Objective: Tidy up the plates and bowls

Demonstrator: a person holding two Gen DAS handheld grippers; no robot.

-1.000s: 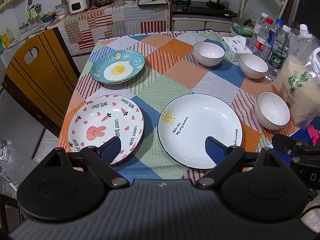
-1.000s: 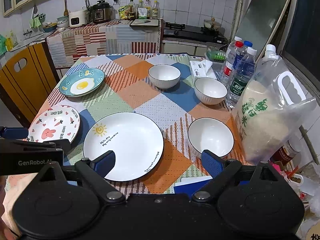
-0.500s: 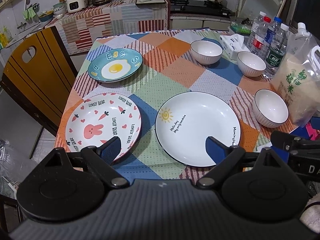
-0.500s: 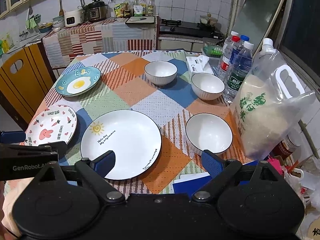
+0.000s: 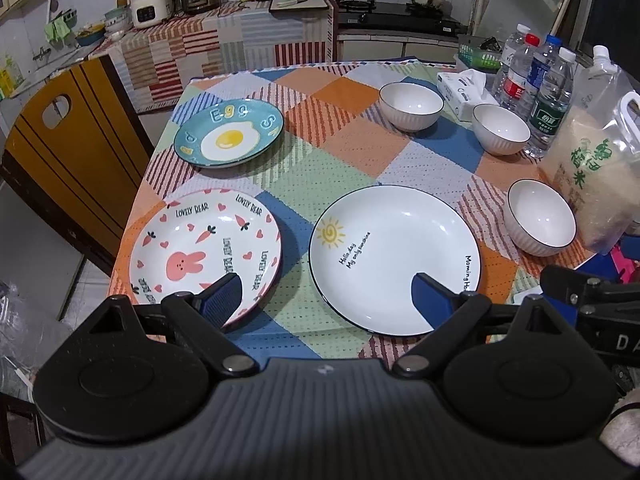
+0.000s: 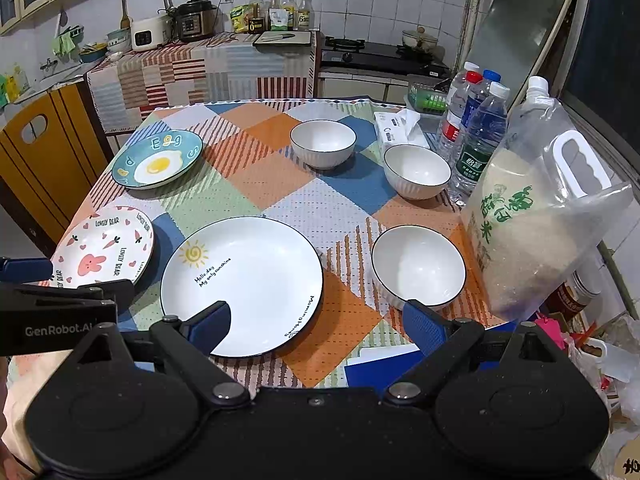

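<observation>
both my grippers, left point(image 5: 326, 294) and right point(image 6: 316, 322), hover with fingers spread, nothing grabbed yet, guessing bunny plate point(image 5: 206, 248) gets stacked first.

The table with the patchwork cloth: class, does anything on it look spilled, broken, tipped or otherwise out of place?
Nothing stands out. Three plates and three white bowls sit upright, apart and empty on the cloth; the clear rice bag stands unspilled.

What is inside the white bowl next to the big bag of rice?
Nothing. The white bowl beside the rice bag shows only its bare white inside. Whatever is beneath it on the checked tablecloth is covered.
</observation>
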